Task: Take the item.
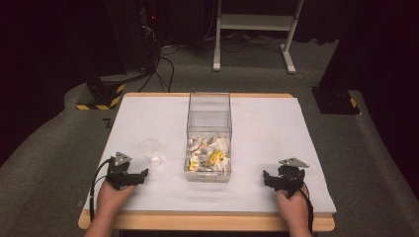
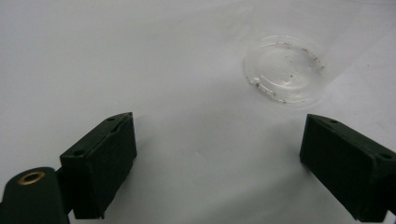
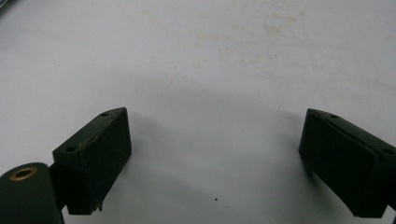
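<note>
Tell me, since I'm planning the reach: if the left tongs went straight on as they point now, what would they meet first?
Probably the small clear cup, lying ahead and slightly right of the open left tongs on the white table; depth is unclear.

small bits in the clear box [image 1: 209, 159] too tiny to name; clear cup [image 2: 284, 67] ahead of the right finger [image 2: 343, 161], top blurry; arms cut off

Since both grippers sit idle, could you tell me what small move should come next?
Probably ease the left gripper forward to the cup: its jaws are open, and the cup stands just ahead, beside the box.
</note>
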Tool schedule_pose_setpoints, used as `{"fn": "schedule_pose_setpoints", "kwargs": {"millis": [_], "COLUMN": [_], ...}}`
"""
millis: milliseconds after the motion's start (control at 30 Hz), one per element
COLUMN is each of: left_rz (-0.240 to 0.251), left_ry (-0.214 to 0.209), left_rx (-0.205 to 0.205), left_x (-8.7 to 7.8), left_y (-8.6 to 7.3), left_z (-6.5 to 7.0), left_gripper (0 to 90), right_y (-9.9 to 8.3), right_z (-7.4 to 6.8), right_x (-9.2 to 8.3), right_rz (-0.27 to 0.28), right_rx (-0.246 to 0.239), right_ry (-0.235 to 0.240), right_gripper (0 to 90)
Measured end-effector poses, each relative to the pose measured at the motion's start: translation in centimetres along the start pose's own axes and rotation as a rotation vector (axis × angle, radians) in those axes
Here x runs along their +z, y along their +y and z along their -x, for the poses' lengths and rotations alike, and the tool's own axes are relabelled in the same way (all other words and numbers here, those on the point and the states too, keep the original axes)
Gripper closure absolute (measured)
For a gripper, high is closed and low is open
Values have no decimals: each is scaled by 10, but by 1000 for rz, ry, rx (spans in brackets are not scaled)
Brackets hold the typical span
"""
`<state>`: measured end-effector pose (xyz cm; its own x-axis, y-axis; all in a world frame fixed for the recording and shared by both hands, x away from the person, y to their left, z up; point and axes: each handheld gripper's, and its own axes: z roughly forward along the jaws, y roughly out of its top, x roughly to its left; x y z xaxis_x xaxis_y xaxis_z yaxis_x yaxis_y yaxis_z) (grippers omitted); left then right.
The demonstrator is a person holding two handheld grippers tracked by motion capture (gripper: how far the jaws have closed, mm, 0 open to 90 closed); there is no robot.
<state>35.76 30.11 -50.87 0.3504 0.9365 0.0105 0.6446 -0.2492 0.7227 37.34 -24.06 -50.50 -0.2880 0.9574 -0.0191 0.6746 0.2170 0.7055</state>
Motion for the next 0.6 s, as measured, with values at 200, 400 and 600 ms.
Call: {"fn": "schedule_pose_setpoints", "kwargs": {"millis": [200, 400, 600], "left_rz": [6, 30, 69], "left_ry": [-5, -41, -62], "left_rx": [15, 19, 13], "left_x": [-2, -7, -15], "left_y": [1, 1, 2], "left_z": [0, 3, 2], "left_gripper": [112, 122, 122], "right_y": [0, 0, 0], "right_z": [0, 0, 0], "right_x": [0, 0, 0], "right_rz": [0, 1, 0], "right_rx": [2, 0, 1], "right_ry": [0, 0, 1], "right_gripper": [91, 91, 91]}}
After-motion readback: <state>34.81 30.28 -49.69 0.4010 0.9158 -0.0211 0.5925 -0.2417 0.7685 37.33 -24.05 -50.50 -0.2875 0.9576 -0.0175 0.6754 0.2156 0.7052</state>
